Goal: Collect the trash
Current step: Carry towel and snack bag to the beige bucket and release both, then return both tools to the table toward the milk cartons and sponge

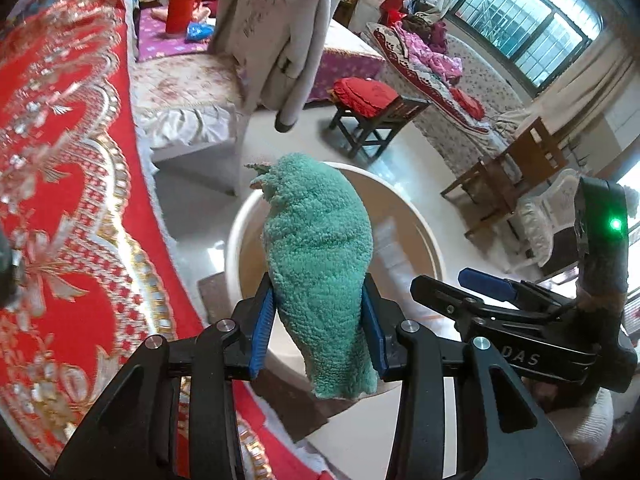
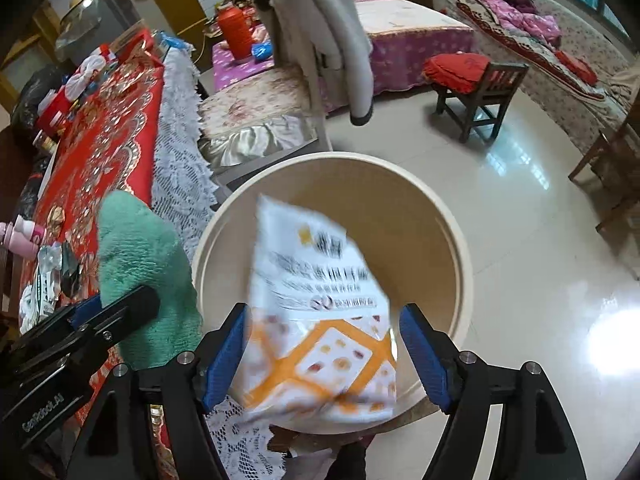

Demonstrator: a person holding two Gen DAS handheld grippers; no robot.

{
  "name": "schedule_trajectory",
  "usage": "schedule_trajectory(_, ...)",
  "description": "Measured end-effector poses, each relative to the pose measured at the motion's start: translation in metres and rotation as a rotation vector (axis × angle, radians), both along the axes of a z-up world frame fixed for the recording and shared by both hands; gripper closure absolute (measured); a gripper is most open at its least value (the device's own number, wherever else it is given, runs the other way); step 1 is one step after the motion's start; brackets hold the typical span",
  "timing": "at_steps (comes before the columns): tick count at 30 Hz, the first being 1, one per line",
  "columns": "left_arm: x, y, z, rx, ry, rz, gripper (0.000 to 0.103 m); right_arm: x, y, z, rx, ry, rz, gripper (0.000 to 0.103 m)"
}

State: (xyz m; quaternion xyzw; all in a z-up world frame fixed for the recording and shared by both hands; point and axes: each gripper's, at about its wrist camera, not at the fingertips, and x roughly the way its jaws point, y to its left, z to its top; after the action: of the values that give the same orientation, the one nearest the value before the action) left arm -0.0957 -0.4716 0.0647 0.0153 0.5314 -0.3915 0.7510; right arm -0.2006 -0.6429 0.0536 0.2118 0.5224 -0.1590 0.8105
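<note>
Left wrist view: left gripper (image 1: 318, 328) fingers clenched on a green fuzzy cloth (image 1: 318, 272), which sticks up and forward past the fingertips. Straight ahead and below the fingers, a round cream bin (image 1: 424, 240) on a glossy pale floor (image 1: 400, 172). Left of the fingers, bench with red and gold embroidered cover (image 1: 68, 184). Right of the fingers, the right gripper's body with a green light. Farther ahead: small wooden stool with red cushion (image 1: 372, 100), floral sofa, window with bars.

Right wrist view: right gripper (image 2: 322, 344) fingers spread wide, released. White and orange printed packet (image 2: 320, 320) sits between them, blurred, over the open bin (image 2: 448, 216); contact with either finger is unclear. Left of the fingers, the cloth (image 2: 144, 264) in the left gripper, over the bench edge with white lace trim (image 2: 176, 184). On the bench farther left, pink bottle (image 2: 20, 236) and wrappers. Ahead: hanging grey garment (image 2: 332, 32), red thermos (image 2: 236, 32), bed with purple sheet.
</note>
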Motion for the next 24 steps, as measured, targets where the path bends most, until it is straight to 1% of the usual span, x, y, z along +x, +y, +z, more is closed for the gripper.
schedule_trajectory(2, 0.000, 0.000, 0.000, -0.021, 0.021, -0.002, 0.062, -0.002, -0.001, 0.002, -0.013, -0.002, -0.003, 0.024)
schedule_trajectory(5, 0.000, 0.000, 0.004, -0.047, 0.028, -0.002, 0.060, -0.004, 0.000, 0.005, -0.021, -0.010, -0.003, 0.024)
schedule_trajectory(8, 0.001, 0.002, 0.007, -0.076, 0.044, -0.003, 0.052, -0.002, 0.004, 0.007, -0.023, -0.018, 0.004, 0.024)
schedule_trajectory(13, 0.003, 0.017, 0.014, -0.078, 0.037, 0.022, 0.052, 0.001, 0.013, 0.015, -0.049, -0.035, 0.020, 0.024)
schedule_trajectory(18, 0.004, 0.043, 0.024, -0.057, -0.013, 0.075, 0.052, 0.009, 0.032, 0.029, -0.121, -0.054, 0.064, 0.024)
schedule_trajectory(24, 0.008, 0.082, 0.035, -0.018, -0.087, 0.144, 0.052, 0.024, 0.062, 0.043, -0.162, -0.083, 0.131, 0.024)
